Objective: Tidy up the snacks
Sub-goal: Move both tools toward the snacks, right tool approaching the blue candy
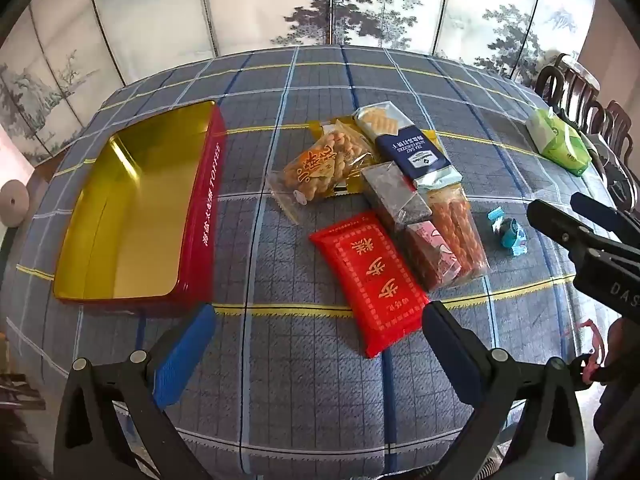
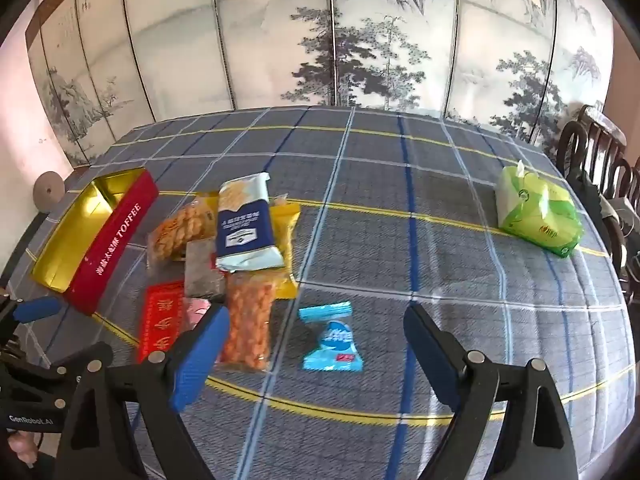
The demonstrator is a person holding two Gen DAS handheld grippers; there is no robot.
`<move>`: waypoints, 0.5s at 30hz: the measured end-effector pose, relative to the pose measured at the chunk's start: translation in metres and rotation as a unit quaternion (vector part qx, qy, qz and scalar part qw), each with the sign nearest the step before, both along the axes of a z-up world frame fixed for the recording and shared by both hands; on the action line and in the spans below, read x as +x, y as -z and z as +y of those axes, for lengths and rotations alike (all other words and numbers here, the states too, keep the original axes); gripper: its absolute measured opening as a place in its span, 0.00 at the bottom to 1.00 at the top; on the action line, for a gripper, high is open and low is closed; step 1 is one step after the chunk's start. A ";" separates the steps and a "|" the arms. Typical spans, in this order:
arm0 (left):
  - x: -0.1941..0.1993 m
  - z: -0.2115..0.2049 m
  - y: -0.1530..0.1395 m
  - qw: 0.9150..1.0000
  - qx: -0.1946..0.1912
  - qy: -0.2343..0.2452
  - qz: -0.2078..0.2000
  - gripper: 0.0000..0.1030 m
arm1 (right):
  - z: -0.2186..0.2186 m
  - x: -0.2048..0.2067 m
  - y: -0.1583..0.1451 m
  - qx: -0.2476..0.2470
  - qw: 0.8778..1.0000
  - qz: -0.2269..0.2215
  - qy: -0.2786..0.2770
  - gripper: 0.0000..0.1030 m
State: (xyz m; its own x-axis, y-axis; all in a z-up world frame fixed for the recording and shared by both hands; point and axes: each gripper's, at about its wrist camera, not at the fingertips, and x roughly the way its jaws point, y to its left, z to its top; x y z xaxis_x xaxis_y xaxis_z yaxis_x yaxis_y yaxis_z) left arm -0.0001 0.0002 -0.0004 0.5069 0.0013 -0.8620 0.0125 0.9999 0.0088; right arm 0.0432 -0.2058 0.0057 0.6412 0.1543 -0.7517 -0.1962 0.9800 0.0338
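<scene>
An empty red toffee tin (image 1: 132, 208) with a gold inside lies on the left of the table; it also shows in the right wrist view (image 2: 96, 236). A pile of snack packs sits beside it: a red pack (image 1: 370, 280), a navy cracker pack (image 1: 404, 142), a twisted-snack bag (image 1: 324, 160), a grey bar (image 1: 396, 196) and an orange stick pack (image 1: 456, 228). A small blue candy (image 2: 331, 338) lies apart to the right. My left gripper (image 1: 316, 320) is open, just in front of the red pack. My right gripper (image 2: 316, 328) is open, hovering before the blue candy.
A green tissue pack (image 2: 538, 214) lies at the far right of the plaid tablecloth (image 2: 400, 200). Dark wooden chairs (image 2: 600, 152) stand at the right edge. A painted folding screen (image 2: 320, 40) runs behind the table.
</scene>
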 end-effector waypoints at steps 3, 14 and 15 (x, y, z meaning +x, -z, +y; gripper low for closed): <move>-0.002 0.000 0.000 1.000 0.002 0.001 0.000 0.99 | 0.003 -0.002 -0.001 -0.006 1.000 -0.007 0.000 0.88; -0.004 0.010 0.003 1.000 -0.006 -0.006 0.015 0.98 | 0.014 -0.008 0.001 0.027 1.000 0.012 -0.010 0.88; -0.004 0.011 0.003 1.000 -0.004 -0.008 0.015 0.98 | 0.014 -0.008 0.001 0.027 0.999 0.013 -0.011 0.88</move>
